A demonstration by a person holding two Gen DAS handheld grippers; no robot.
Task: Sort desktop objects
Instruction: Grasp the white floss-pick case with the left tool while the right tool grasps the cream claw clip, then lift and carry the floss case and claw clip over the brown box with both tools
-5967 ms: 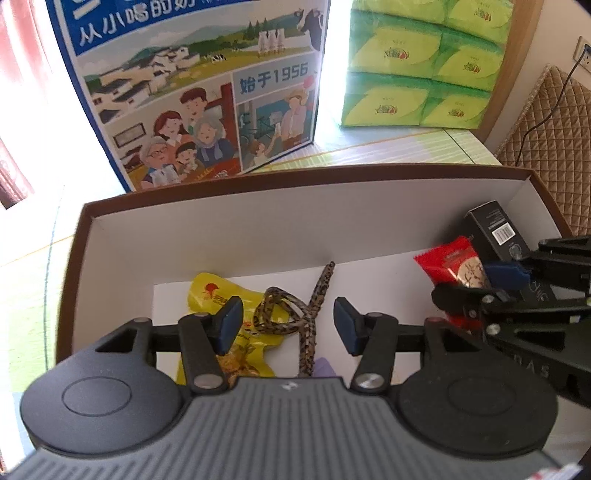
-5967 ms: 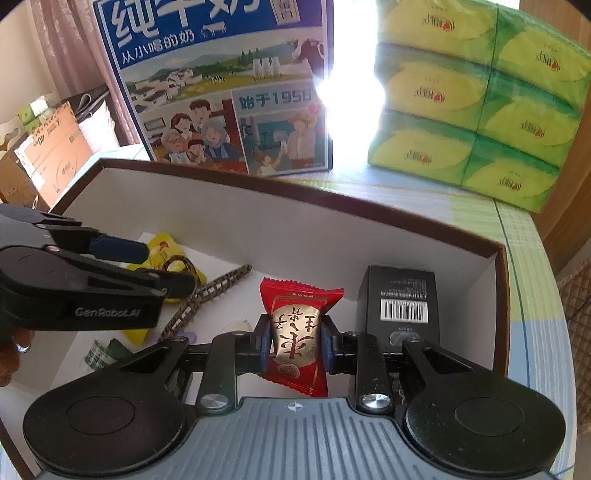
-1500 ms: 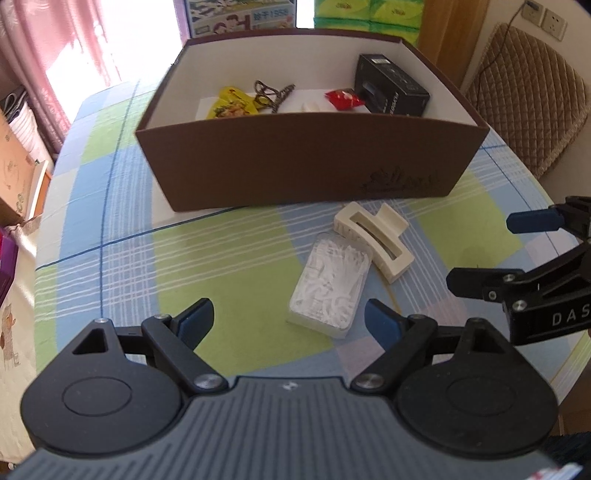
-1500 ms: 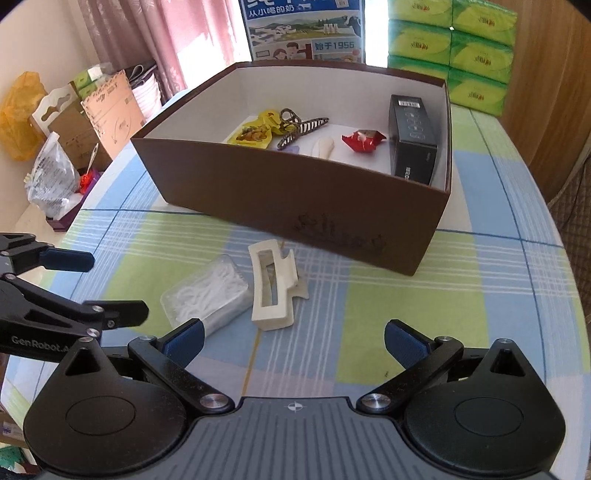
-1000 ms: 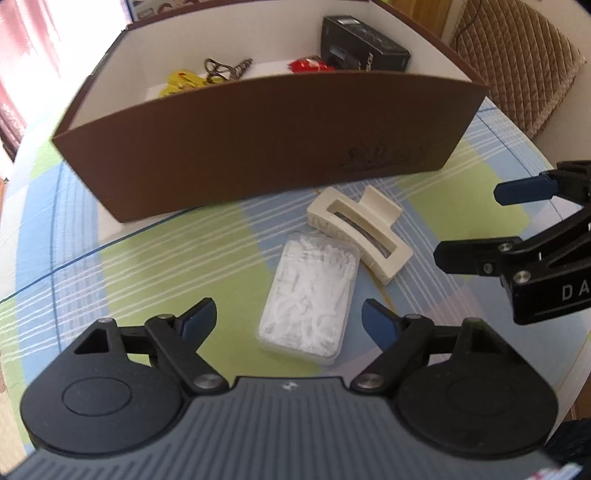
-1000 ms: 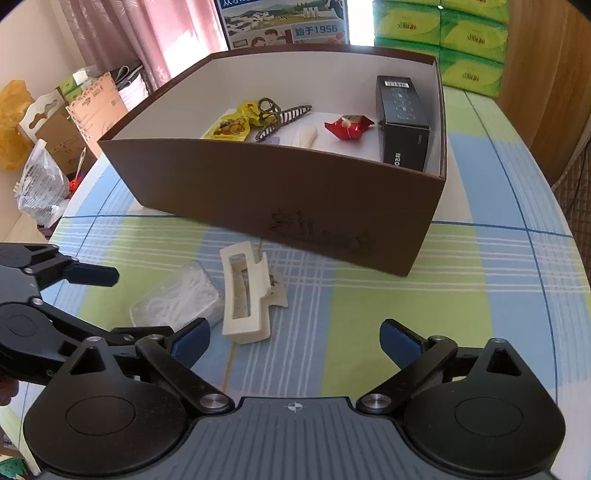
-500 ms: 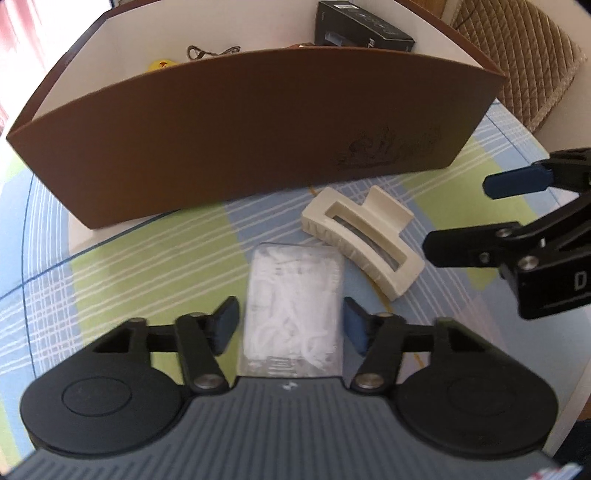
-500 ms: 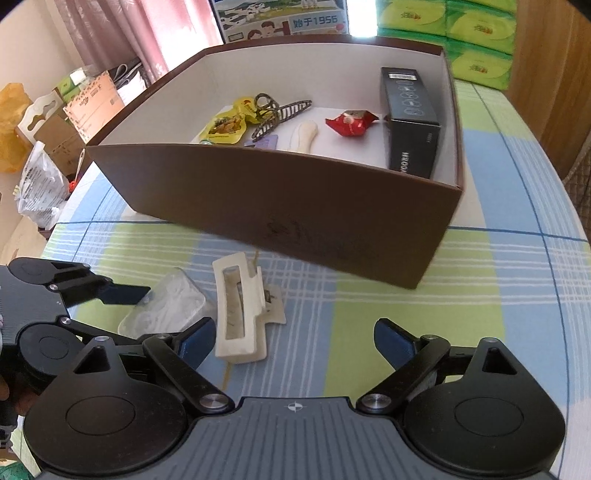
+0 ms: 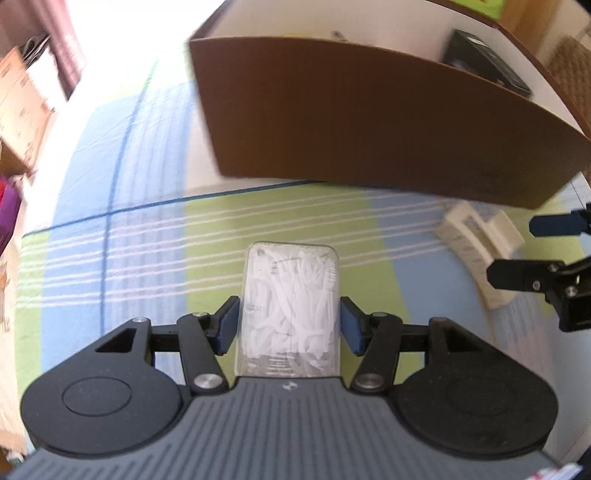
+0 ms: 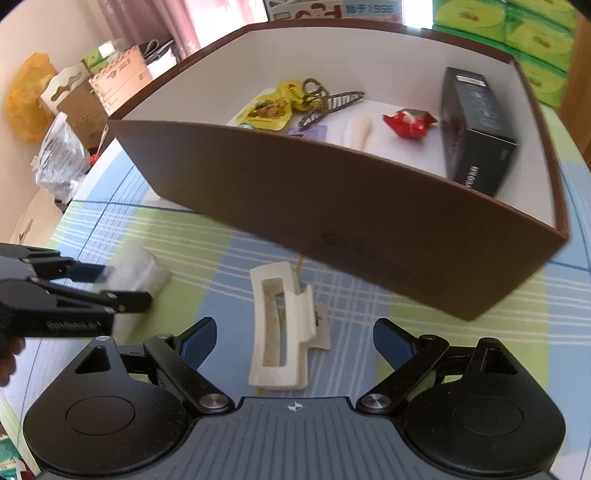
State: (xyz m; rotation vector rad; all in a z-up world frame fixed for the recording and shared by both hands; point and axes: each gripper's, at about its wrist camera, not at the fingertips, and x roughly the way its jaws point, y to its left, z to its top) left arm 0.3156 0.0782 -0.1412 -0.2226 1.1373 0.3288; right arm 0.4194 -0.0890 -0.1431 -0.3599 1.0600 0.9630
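Observation:
A clear plastic box of white floss picks [image 9: 290,306] sits between the blue pads of my left gripper [image 9: 289,326], which is shut on its two long sides over the checked tablecloth. A cream hair claw clip [image 10: 280,325] lies flat on the cloth between the wide-apart fingers of my right gripper [image 10: 295,343], which is open and not touching it. The brown cardboard box [image 10: 332,206] stands just behind. It holds a yellow snack packet [image 10: 269,107], a patterned hair clip [image 10: 328,101], a red candy [image 10: 406,123] and a black carton [image 10: 476,133]. The left gripper [image 10: 74,291] shows at the left edge.
Green tissue packs [image 10: 535,29] and a printed milk carton [image 10: 332,7] stand behind the brown box. Cardboard boxes and bags [image 10: 74,96] sit off the table's left side. A padded chair [image 9: 569,55] is beyond the right edge. The brown box wall [image 9: 369,129] rises close ahead.
My left gripper closed on the floss pick box and moved left with it, away from the cream clip. My right gripper came down and forward over the clip, its fingers still wide.

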